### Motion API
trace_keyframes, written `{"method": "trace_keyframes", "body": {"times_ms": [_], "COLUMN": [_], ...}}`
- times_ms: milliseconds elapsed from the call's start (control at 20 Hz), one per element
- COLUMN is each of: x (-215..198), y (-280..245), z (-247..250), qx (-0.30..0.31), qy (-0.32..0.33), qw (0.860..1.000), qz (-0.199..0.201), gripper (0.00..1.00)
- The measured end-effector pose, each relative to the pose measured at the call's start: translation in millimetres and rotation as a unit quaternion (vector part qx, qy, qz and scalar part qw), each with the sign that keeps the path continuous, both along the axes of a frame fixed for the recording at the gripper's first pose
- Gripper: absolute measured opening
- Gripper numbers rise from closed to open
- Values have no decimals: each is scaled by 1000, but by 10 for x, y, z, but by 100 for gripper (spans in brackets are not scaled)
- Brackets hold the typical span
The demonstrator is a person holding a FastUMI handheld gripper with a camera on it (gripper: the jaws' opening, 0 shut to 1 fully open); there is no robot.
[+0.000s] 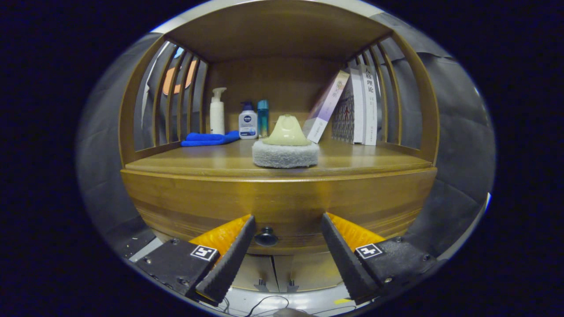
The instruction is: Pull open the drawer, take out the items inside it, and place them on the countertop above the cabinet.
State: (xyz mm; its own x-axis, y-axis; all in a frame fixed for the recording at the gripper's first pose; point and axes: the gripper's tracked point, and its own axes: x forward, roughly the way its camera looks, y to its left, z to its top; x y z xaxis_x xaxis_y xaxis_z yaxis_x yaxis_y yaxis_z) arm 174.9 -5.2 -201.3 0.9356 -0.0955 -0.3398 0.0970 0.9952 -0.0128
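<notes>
A wooden cabinet faces me, and its drawer front (282,200) is closed, flush under the countertop (185,165). A small dark knob (266,237) sits low on the drawer front. My gripper (288,224) is open, with the knob between its fingertips, nearer the left finger (235,246) and not touched by either finger. On the countertop, straight beyond the fingers, stands a scrub brush (285,147) with a pale yellow-green handle on a round grey pad. The drawer's inside is hidden.
At the back of the countertop stand a white pump bottle (217,111), a white-and-blue bottle (248,121) and a teal bottle (263,116), by a folded blue cloth (209,139). Books (357,105) lean at the right. Slatted sides wall the shelf; cupboard doors (275,273) lie below.
</notes>
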Motion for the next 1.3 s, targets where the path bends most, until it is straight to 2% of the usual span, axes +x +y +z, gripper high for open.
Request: {"method": "trace_keyframes", "body": {"times_ms": [150, 300, 450, 600, 700, 750, 900, 1100, 1300], "x": [-52, -136, -391, -761, -994, -900, -1241, -1621, -1851], "y": [81, 69, 81, 68, 37, 121, 38, 24, -211], "z": [-43, 157, 378, 654, 915, 992, 1345, 1699, 2064], "qx": [29, 27, 17, 42, 52, 48, 27, 42, 40], "qy": [26, 10, -1, -11, -33, -44, -80, -107, -147], "qw": [999, 1000, 1000, 999, 998, 997, 996, 992, 987], "qz": [8, 11, 20, 25, 31, 31, 35, 57, 44], "gripper": [99, 99, 99, 99, 99, 99, 99, 99, 99]}}
